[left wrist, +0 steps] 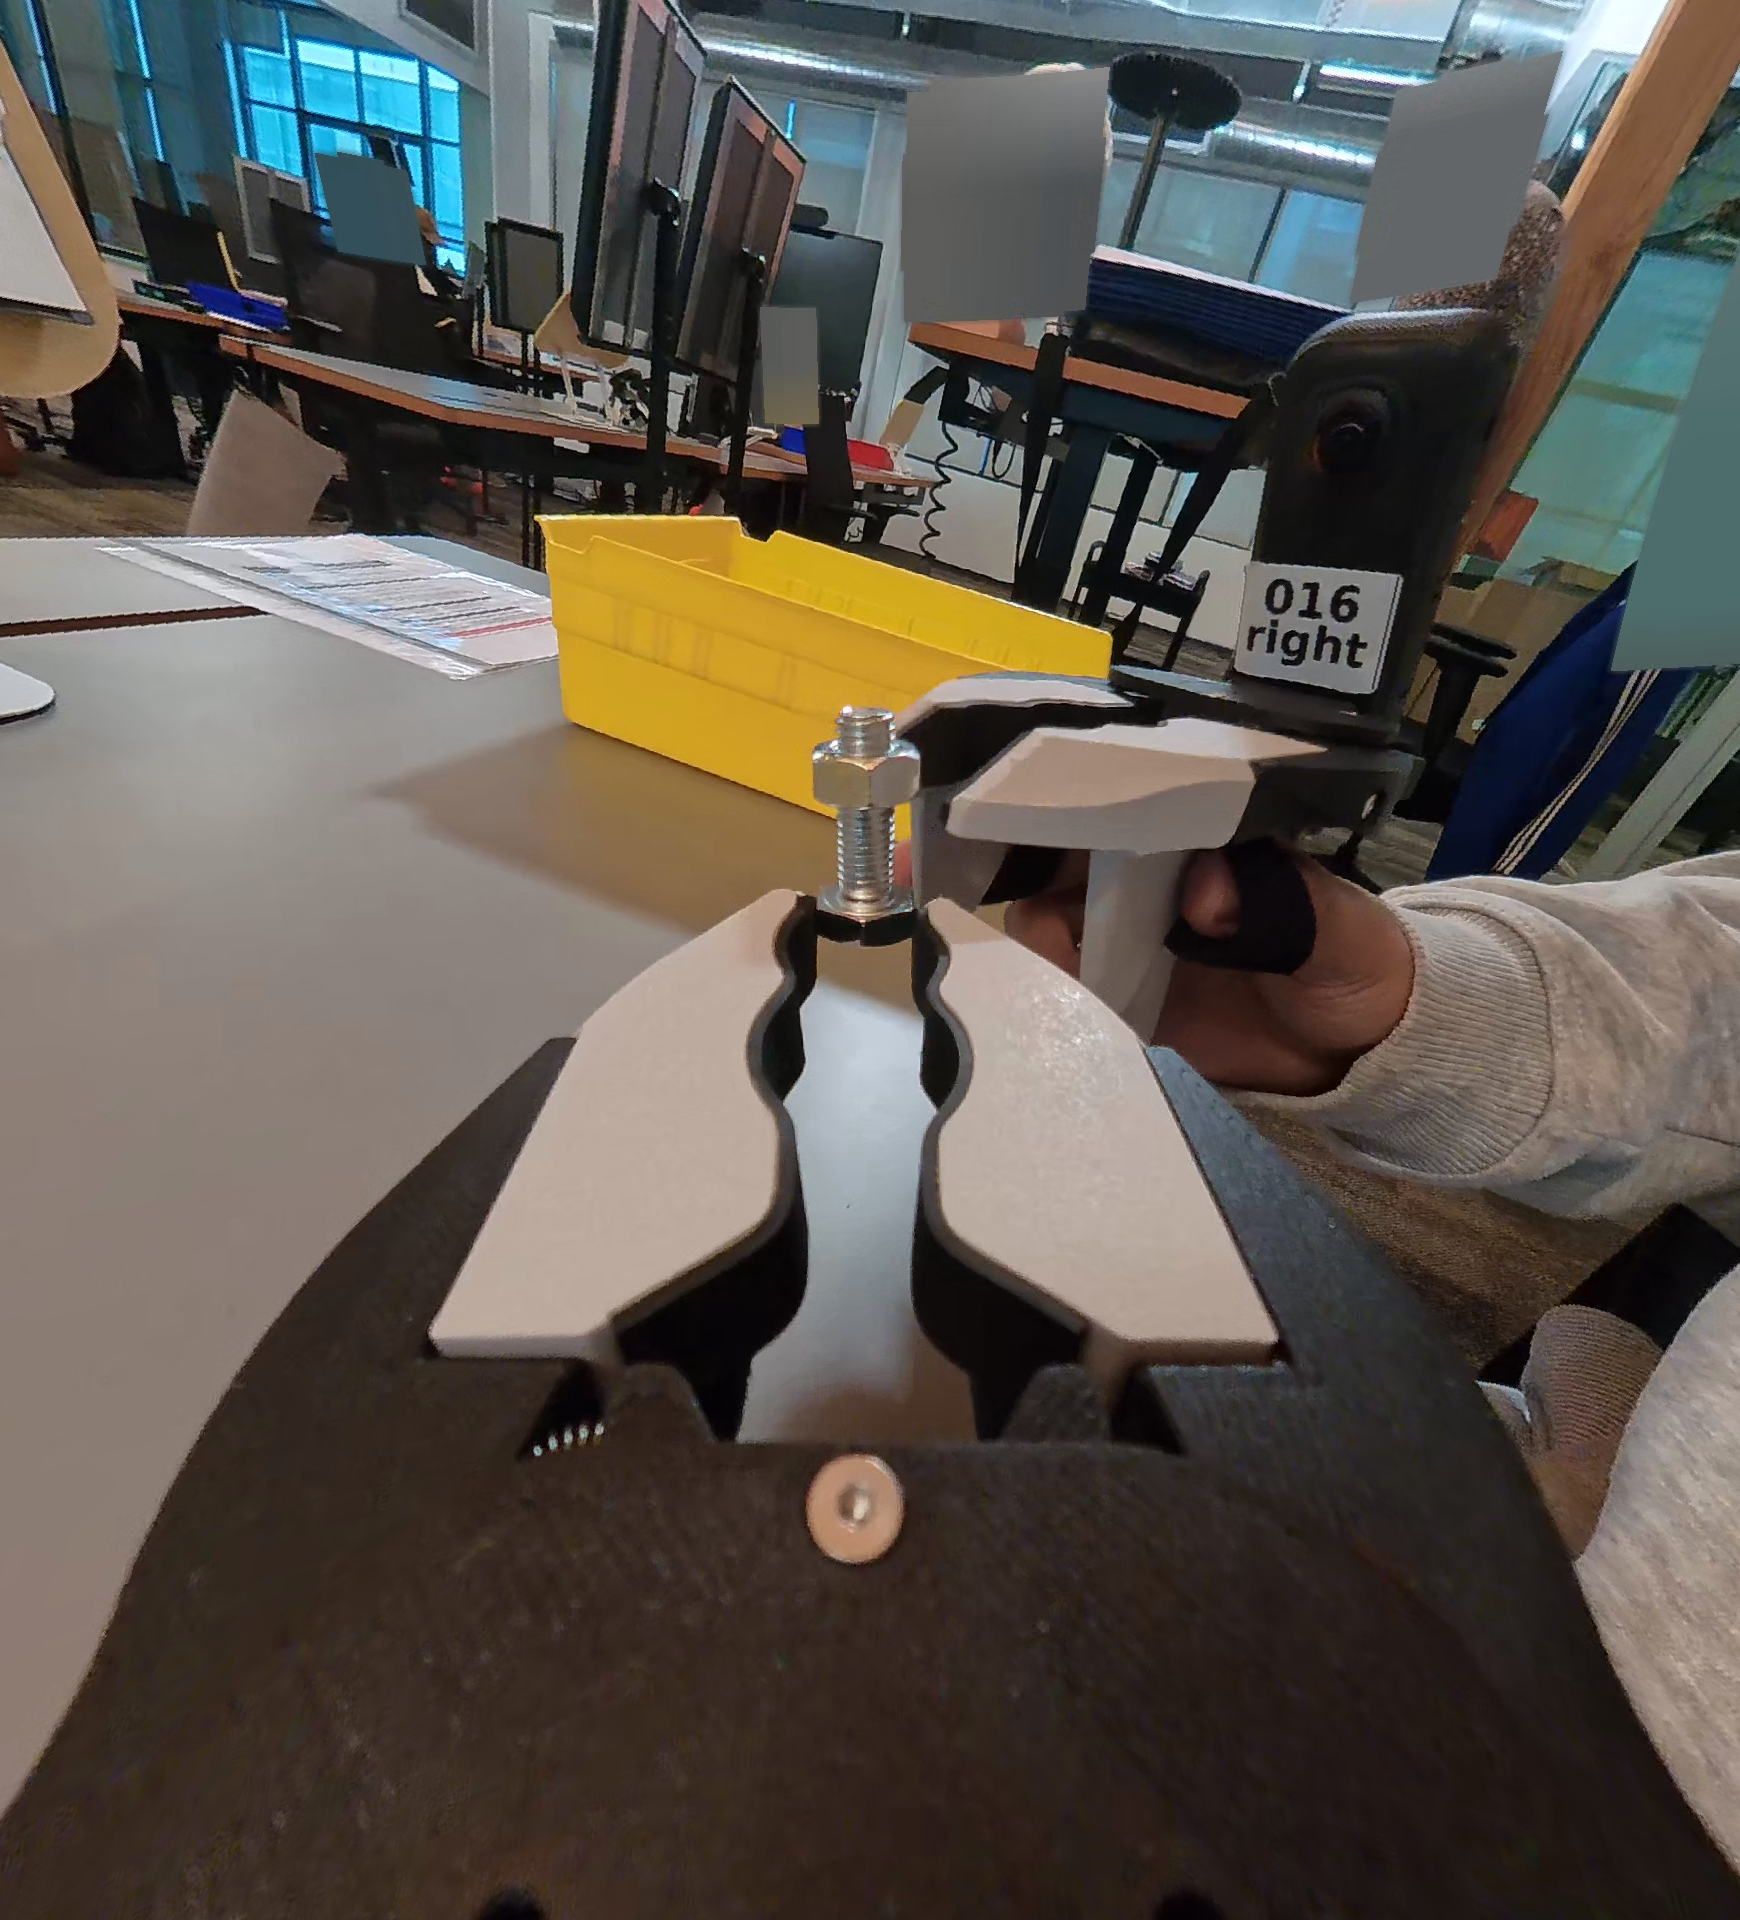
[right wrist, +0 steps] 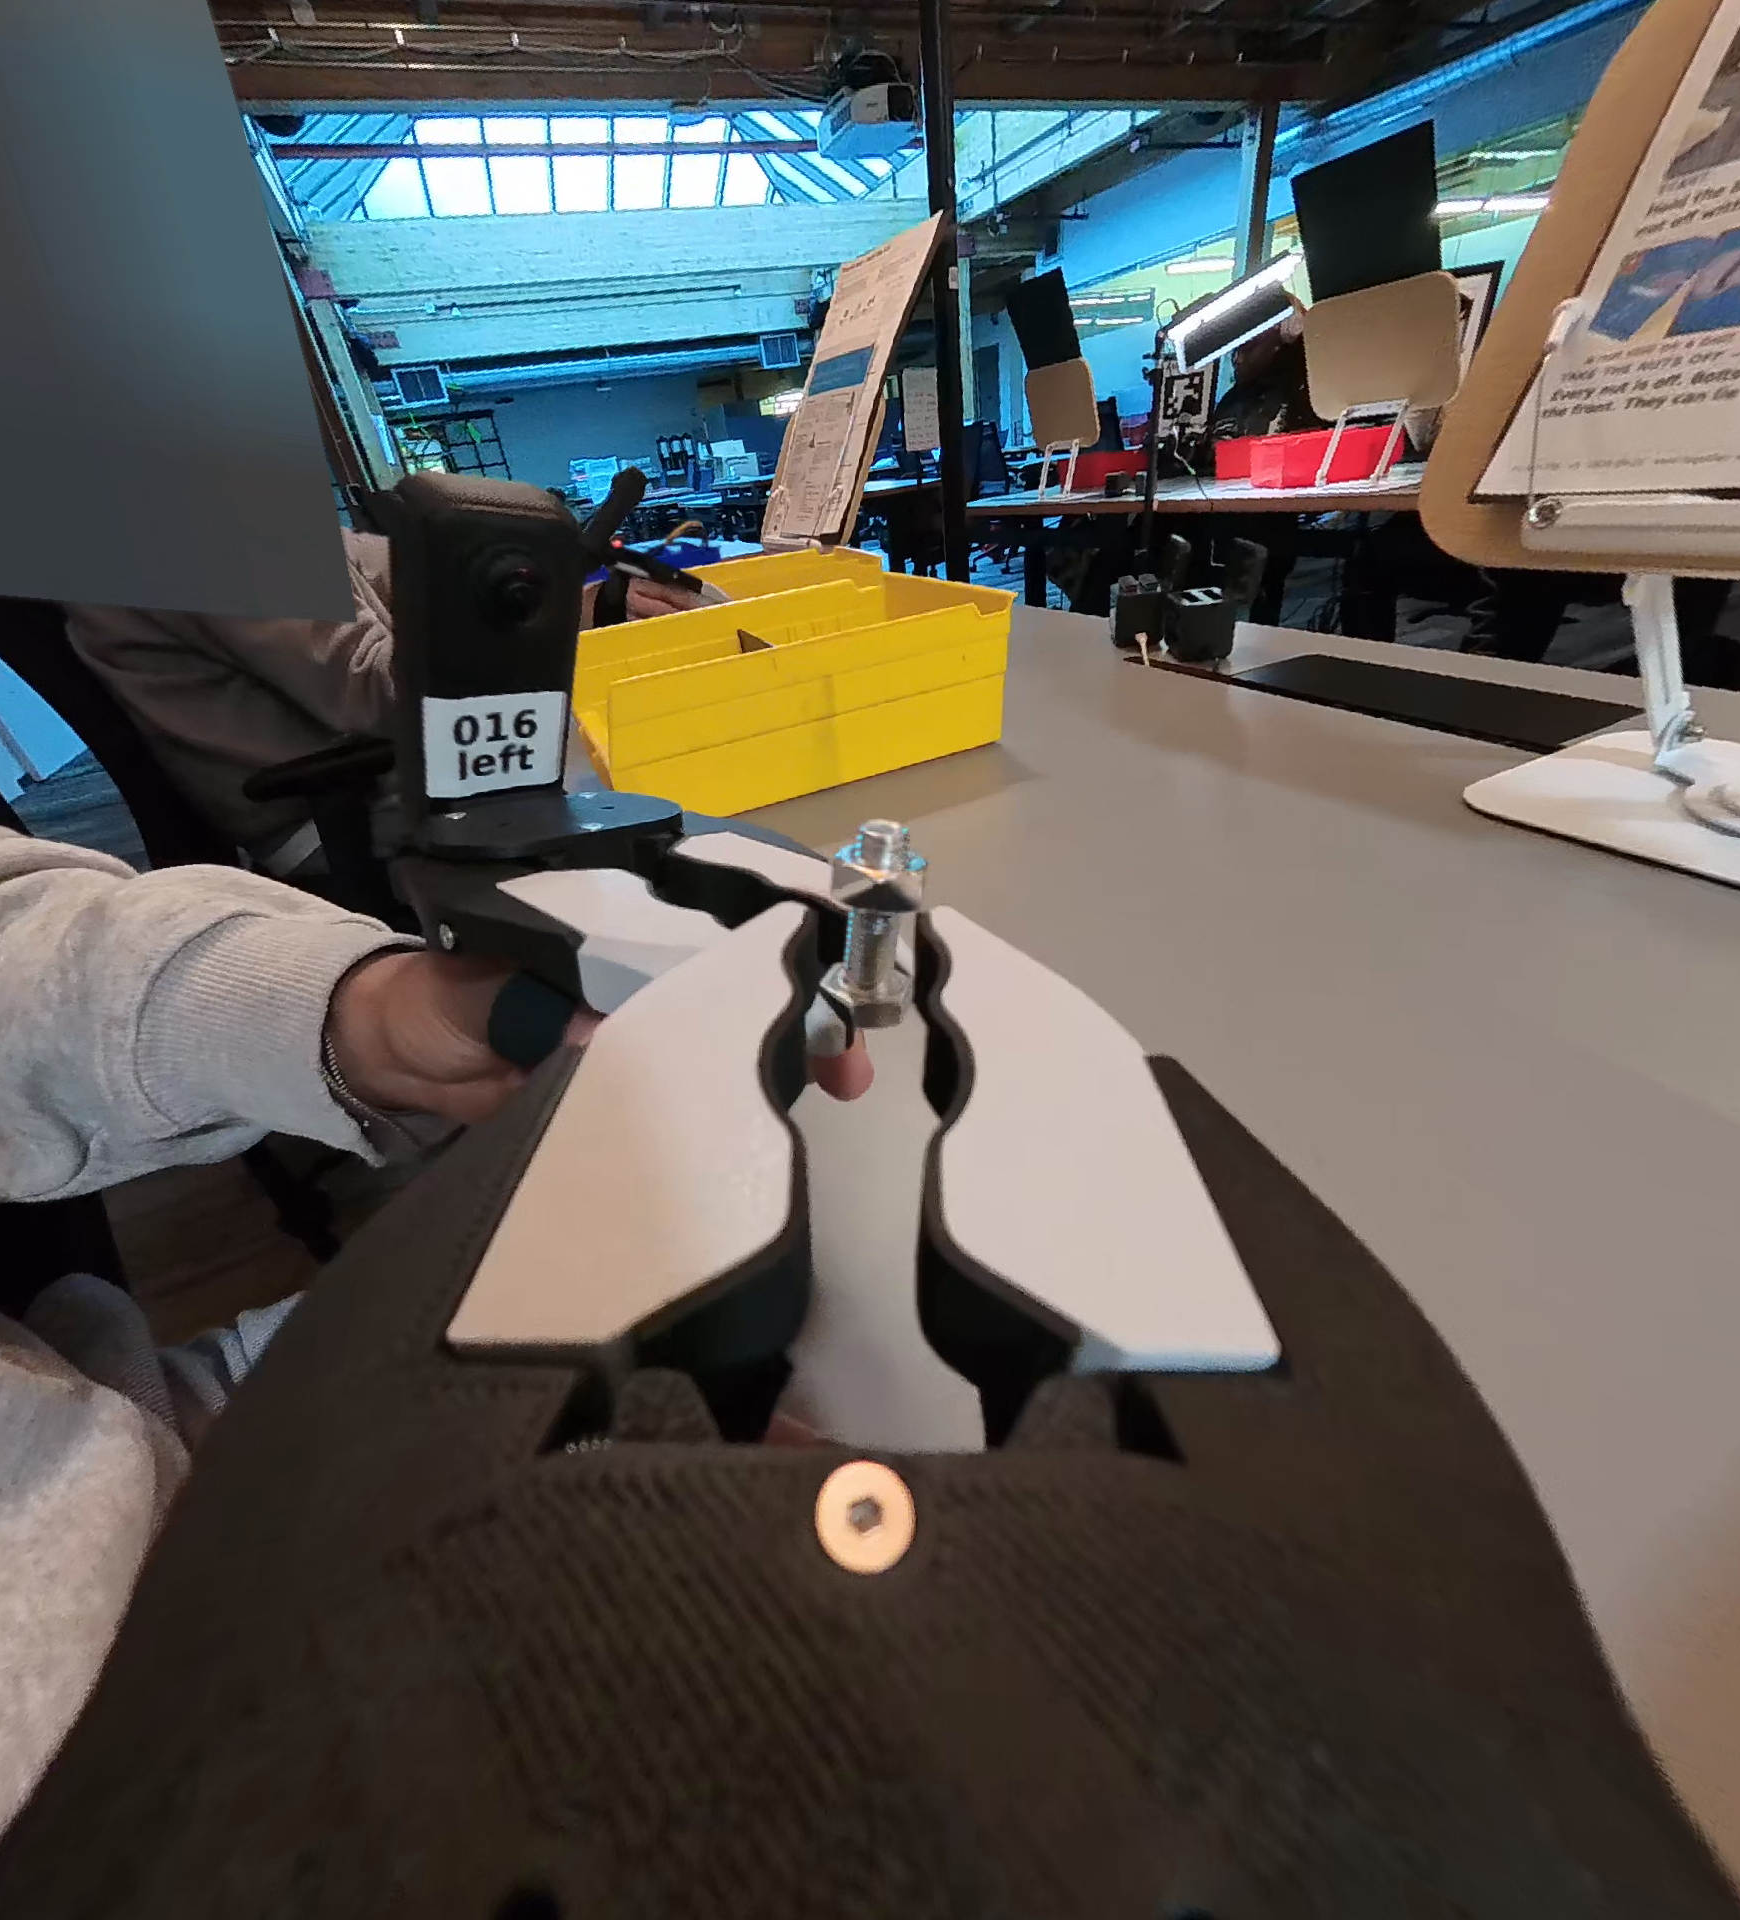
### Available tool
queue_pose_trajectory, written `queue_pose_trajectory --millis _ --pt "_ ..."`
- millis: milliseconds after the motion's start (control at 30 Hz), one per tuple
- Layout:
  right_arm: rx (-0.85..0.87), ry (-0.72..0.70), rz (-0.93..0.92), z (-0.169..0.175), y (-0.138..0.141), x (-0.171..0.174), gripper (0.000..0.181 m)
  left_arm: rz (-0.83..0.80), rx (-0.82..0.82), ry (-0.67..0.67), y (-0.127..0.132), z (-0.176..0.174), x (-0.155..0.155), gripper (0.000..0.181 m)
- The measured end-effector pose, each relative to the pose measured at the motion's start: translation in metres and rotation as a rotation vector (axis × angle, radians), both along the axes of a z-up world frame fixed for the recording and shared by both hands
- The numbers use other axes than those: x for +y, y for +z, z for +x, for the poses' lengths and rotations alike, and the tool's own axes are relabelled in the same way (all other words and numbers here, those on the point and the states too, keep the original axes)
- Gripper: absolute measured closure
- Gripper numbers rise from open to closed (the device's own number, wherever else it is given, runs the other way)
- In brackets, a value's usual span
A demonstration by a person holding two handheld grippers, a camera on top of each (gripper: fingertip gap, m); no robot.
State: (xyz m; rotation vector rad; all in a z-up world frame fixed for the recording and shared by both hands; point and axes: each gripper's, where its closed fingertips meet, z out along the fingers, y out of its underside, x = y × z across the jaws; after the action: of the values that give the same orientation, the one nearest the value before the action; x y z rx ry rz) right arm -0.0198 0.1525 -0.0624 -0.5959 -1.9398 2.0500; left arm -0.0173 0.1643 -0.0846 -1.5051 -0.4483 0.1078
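A silver bolt (left wrist: 861,852) stands upright above the grey table (left wrist: 222,883), with a hex nut (left wrist: 866,774) threaded near its top. My left gripper (left wrist: 864,914) is shut on the bolt's head at the very fingertips. My right gripper (left wrist: 918,774) comes in from the right, level with the nut, and its tips pinch the nut. In the right wrist view the nut (right wrist: 876,871) sits at the tips of my right gripper (right wrist: 871,914), with the bolt (right wrist: 871,951) between them. The left gripper (right wrist: 845,1008) holds the head from the left.
A yellow bin (left wrist: 741,644) stands on the table just behind the bolt and also shows in the right wrist view (right wrist: 804,707). A laminated sheet (left wrist: 357,597) lies at the back left. A document stand (right wrist: 1676,312) on a white base (right wrist: 1624,800) is at the right. Hands in grey sleeves (left wrist: 1572,1039) hold both grippers. The tips of both grippers are at nearly the same place.
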Motion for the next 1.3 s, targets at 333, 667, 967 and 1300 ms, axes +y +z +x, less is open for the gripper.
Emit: queue_pose_trajectory --millis 333,667,967,1300 --pt "0.037 -0.059 -0.018 -0.003 0.007 0.019 0.155 -0.002 0.022 -0.037 0.001 0.002 0.013 0.163" --pt "0.004 -0.191 -0.003 -0.011 0.003 0.047 0.164 0.014 0.01 -0.079 0.002 0.0 0.028 0.163" --pt "-0.03 -0.095 -0.021 0.004 0.0 0.033 0.168 0.05 0.006 -0.127 0.007 0.008 0.033 0.163" --pt "-0.016 -0.131 0.024 0.001 0.019 0.043 0.172 0.101 0.001 -0.096 0.014 0.004 0.027 0.154"
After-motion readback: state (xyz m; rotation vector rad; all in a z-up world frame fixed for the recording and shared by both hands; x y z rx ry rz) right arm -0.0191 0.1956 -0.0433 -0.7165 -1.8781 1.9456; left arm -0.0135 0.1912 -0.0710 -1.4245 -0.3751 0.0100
